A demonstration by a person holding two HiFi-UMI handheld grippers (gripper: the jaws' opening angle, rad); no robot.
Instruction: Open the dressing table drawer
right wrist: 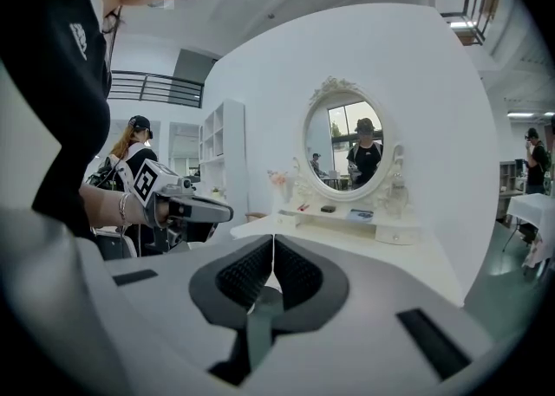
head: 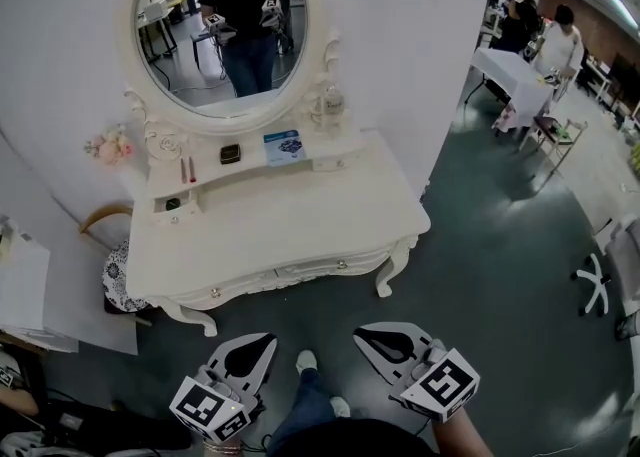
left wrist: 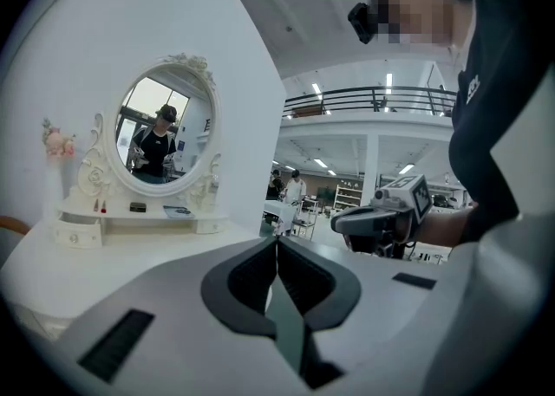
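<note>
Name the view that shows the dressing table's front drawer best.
Head view: the front drawer shows whole under the tabletop, both knobs visible. Both gripper views show only the tabletop, not the drawer.

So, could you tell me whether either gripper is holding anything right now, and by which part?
Nothing is held: the left gripper and the right gripper both have their jaws together on nothing, short of the dressing table.

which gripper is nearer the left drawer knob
Left. The left gripper is just below-right of the left drawer knob in the head view; the right gripper is farther right.
</note>
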